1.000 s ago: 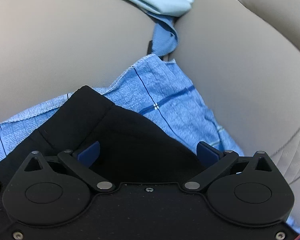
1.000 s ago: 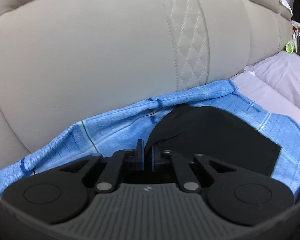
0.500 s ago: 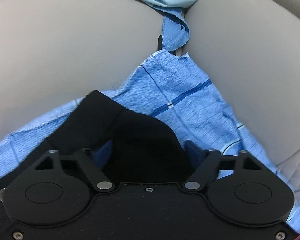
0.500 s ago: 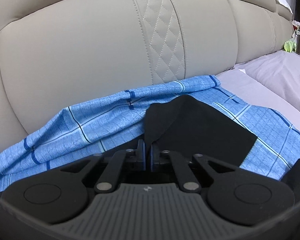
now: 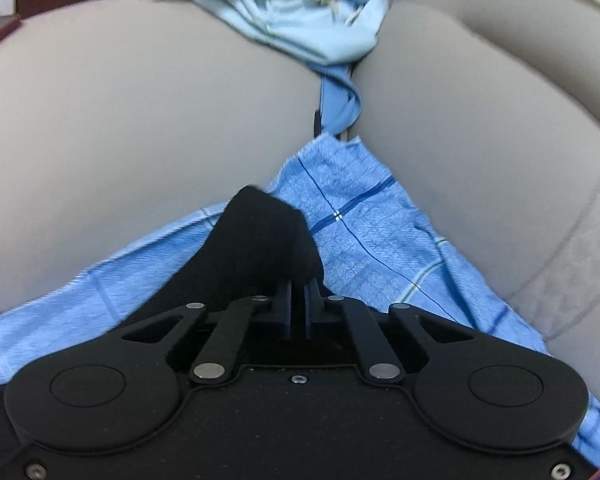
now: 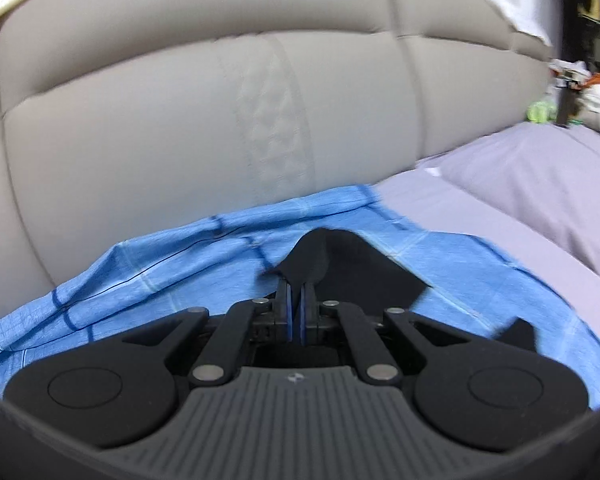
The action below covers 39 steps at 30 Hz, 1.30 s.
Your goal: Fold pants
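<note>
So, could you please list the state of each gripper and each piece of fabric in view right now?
left gripper: shut on the black pants.
right gripper: shut on the black pants.
black pants: pinched by both grippers, gripped edges raised off the cloth.
blue checked cloth: spread under the pants, wrinkled.
light blue garment: crumpled between the cushions.
grey sheet: lying mostly smooth.

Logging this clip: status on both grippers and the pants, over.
Left gripper shut on black fabric pants. Right gripper shut on the same pants. Pants lifted off blue checked cloth. Grey padded headboard close ahead, not touching.
</note>
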Motion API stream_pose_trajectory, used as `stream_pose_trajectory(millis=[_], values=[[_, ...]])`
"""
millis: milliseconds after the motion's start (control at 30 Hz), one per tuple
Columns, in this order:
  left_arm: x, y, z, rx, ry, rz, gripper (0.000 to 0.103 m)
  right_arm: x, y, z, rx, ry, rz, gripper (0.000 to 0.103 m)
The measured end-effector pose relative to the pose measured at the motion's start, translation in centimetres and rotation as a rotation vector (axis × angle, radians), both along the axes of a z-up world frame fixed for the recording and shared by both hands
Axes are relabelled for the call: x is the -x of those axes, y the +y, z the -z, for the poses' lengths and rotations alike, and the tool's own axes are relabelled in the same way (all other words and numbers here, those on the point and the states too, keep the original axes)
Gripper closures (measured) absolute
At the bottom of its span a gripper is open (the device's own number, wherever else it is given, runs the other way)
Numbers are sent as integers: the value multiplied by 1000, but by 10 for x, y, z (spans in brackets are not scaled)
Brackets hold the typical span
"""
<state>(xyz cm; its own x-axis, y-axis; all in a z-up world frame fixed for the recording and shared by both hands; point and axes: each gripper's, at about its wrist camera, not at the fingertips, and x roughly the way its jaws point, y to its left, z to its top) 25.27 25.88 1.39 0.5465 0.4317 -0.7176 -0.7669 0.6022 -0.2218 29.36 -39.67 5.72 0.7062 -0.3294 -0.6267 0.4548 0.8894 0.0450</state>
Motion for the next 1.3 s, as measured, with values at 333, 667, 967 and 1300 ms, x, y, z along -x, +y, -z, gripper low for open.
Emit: stream_pose_trajectory(millis=[333, 667, 967, 1300], values=[[121, -21, -37, -71, -86, 116, 101, 119, -42, 17, -151, -34, 149, 100], [216, -46, -29, -119, -103, 174, 101, 224, -58, 55, -169, -72, 283, 100], [248, -54, 11, -77, 0, 161, 100, 263, -67, 70, -119, -47, 316, 99], [246, -56, 33, -106, 81, 142, 97, 268, -84, 91, -29, 26, 376, 100]])
